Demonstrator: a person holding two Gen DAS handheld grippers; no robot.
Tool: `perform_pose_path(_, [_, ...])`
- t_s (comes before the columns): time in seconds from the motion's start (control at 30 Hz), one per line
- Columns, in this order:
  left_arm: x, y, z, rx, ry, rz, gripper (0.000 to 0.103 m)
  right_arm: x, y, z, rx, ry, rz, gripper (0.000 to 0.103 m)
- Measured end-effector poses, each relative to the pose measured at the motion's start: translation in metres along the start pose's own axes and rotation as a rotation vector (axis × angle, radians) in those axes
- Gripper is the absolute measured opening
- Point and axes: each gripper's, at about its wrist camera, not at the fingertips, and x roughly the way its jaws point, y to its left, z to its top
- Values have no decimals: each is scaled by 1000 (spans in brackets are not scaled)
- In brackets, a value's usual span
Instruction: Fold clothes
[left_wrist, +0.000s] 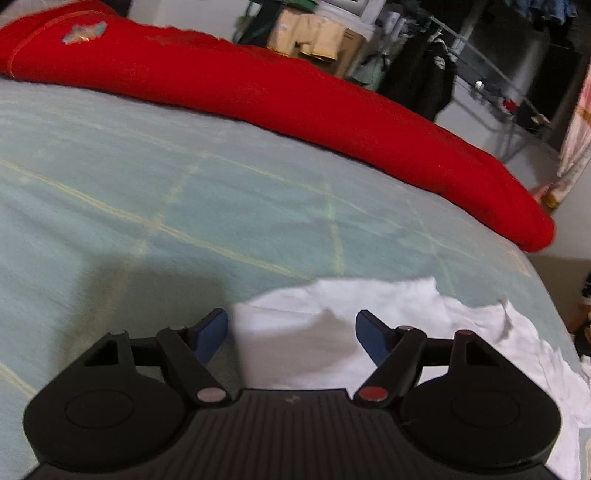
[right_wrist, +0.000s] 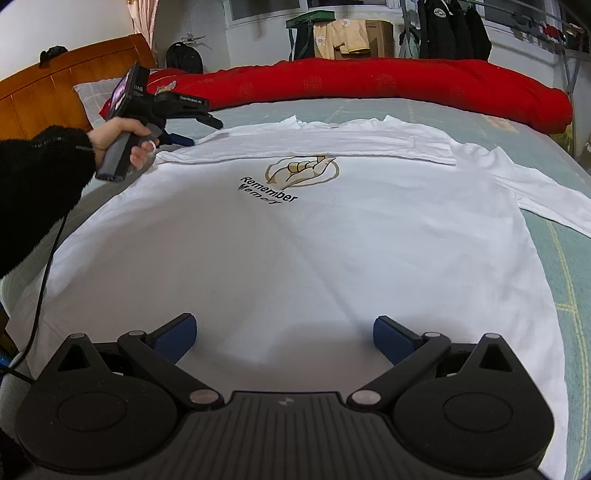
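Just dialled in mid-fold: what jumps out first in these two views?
The white T-shirt spread flat across the pale green bedcover, its "Remember Memory" print facing up and one sleeve folded across the top. Behind it, a bright red quilt runs along the far side of the bed. At the shirt's far left corner, the left hand-held gripper reaches in, jaws open.

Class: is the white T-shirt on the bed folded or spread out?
Mostly spread: the white T-shirt lies flat, print up, with one sleeve folded across its top.
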Motion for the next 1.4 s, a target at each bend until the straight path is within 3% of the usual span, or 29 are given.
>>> perform_pose_path(0.2, [-44, -26, -20, 79, 8, -202, 84, 3, 2, 1, -2, 1, -16, 103])
perform_pose_path(0.3, [-47, -35, -42, 123, 78, -229, 84, 4, 5, 2, -10, 9, -33, 103])
perform_pose_path(0.4, [-48, -32, -61, 162, 130, -161, 84, 3, 7, 3, 1, 24, -51, 103])
perform_pose_path(0.53, [-74, -36, -65, 221, 103, -73, 83, -5, 8, 3, 20, 34, -64, 103])
perform_pose_path(0.7, [-113, -66, -62, 334, 17, -118, 85, -21, 5, 5, 71, 0, -68, 103])
perform_pose_path(0.93, [-102, -100, -94, 396, 97, -111, 86, -39, 4, 2, 89, -18, -88, 103])
perform_pose_path(1.03, [-118, -115, -114, 438, 113, -96, 86, -46, 2, 0, 94, -24, -99, 103])
perform_pose_path(1.13, [-147, -134, -128, 475, 104, -141, 88, -50, -4, 2, 107, -40, -102, 103])
perform_pose_path(1.2, [-164, -138, -136, 457, 102, -190, 95, -49, -7, 4, 125, -49, -99, 103])
perform_pose_path(1.27, [-168, -136, -144, 426, 137, -207, 96, -46, -11, 3, 154, -51, -83, 103])
perform_pose_path(1.4, [-160, -114, -173, 363, 229, -120, 95, -36, -21, -9, 223, -11, -62, 103])
